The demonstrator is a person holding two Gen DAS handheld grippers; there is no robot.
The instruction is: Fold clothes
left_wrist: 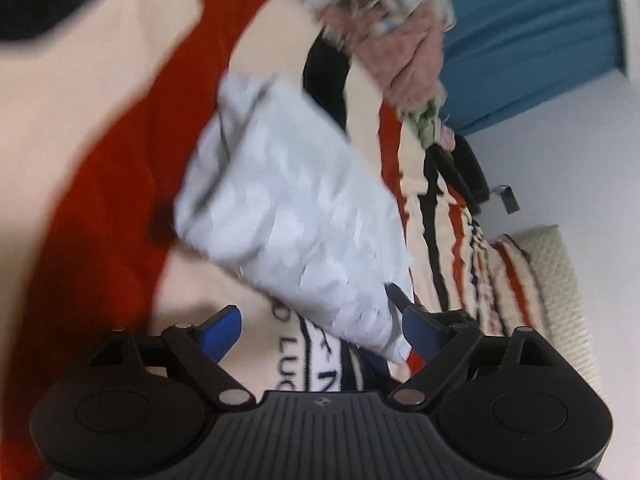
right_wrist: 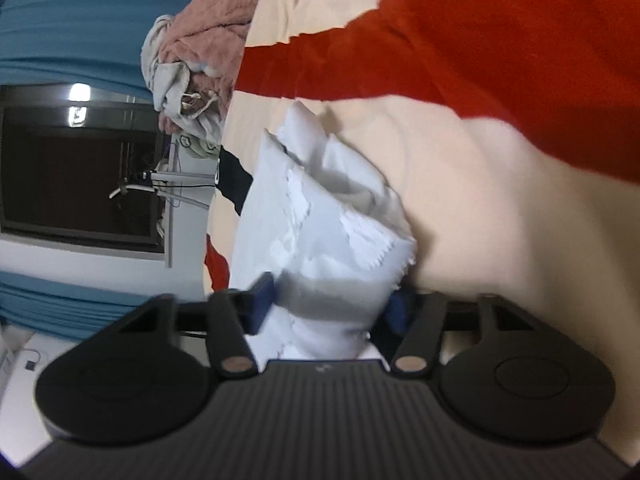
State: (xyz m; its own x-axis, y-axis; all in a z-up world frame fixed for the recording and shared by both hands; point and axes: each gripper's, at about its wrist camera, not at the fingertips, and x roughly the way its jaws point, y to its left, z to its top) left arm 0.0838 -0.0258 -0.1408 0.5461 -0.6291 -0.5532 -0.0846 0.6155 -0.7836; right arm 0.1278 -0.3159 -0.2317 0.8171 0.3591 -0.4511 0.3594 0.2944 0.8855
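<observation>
cream bedspread w/ broad red and black stripes point(left_wrist: 80, 100) under both grippers, teal curtain point(right_wrist: 72, 20) behind.

crumpled white cloth w/ frayed edges point(left_wrist: 288, 200) sits bunched on the spread, blurred in the left view. left gripper point(left_wrist: 322, 330): blue fingers spread wide, cloth's lower corner reaches in between and lies against the right-hand pad; no grip visible. right gripper point(right_wrist: 332, 300): blue fingers part-closed round the cloth's near end, fabric packed between them. heap of pink fleece and grey garments point(right_wrist: 200, 60) lies well apart at the spread's edge.
</observation>
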